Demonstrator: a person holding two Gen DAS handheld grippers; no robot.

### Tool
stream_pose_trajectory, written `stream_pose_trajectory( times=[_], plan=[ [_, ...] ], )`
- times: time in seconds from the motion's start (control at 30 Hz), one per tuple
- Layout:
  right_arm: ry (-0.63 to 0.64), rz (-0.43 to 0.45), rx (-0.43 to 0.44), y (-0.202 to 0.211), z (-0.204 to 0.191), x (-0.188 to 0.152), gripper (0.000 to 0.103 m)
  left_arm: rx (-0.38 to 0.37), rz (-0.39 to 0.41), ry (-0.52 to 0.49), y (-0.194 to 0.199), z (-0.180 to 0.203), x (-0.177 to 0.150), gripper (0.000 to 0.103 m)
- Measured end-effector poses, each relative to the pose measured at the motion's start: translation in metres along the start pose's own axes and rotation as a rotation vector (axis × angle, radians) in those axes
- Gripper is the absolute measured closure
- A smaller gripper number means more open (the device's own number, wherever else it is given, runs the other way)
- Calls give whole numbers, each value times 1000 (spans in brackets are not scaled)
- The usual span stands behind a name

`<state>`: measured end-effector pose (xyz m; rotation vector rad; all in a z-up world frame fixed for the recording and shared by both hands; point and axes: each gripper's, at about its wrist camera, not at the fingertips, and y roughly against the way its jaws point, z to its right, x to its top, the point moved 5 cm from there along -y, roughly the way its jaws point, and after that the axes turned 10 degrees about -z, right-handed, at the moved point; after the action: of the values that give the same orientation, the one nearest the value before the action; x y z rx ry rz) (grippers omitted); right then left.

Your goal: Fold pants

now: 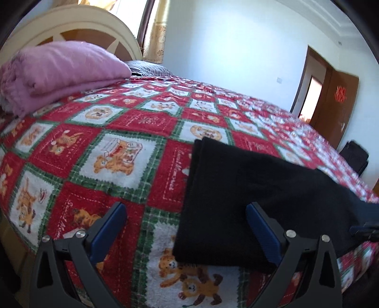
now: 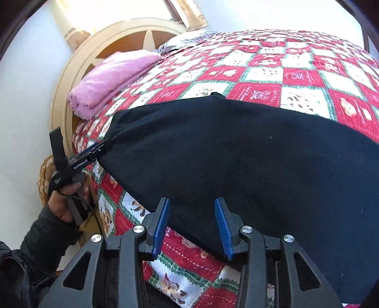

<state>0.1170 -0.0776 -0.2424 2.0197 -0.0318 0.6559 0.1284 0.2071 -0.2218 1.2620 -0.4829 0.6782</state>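
Black pants [image 1: 248,201] lie folded flat on a red, white and green patchwork bedspread [image 1: 106,147]. My left gripper [image 1: 187,210] is open just above the bed, its right finger over the pants' near left corner. In the right wrist view the pants [image 2: 248,161] fill the middle. My right gripper [image 2: 191,208] is open over their near edge, holding nothing. The left gripper [image 2: 94,148] also shows there, at the pants' left corner, seen side on.
A folded pink blanket [image 1: 59,71] lies by the cream headboard [image 1: 78,21]. A grey pillow [image 1: 149,68] sits behind it. A brown door [image 1: 336,104] stands open at the far right. A wicker basket [image 2: 46,180] sits on the floor beside the bed.
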Motion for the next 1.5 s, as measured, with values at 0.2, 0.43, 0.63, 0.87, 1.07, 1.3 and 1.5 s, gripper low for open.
stream_pose_trajectory(
  times=[0.2, 0.43, 0.63, 0.87, 1.07, 1.3, 1.5],
  plan=[
    [15, 40, -82, -2, -11, 0, 59, -88, -3, 29, -5, 4, 15, 33],
    [29, 73, -108, -3, -13, -3, 54, -53, -41, -62, -17, 34, 20, 47],
    [10, 91, -96, -1, -12, -5, 54, -86, -32, -76, -6, 32, 22, 80],
    [8, 94, -104, -1, -16, -2, 54, -63, -7, -39, 5, 16, 26, 85],
    [71, 92, -131, -11, -24, -4, 42, -81, -44, 4, -6, 10, 21, 57],
    [82, 38, -125, -4, -18, -11, 41, -12, 21, 6, 18, 9, 22, 11],
    [138, -20, -128, 4, -17, -29, 41, -35, 53, -87, 25, 39, 14, 2]
  ],
)
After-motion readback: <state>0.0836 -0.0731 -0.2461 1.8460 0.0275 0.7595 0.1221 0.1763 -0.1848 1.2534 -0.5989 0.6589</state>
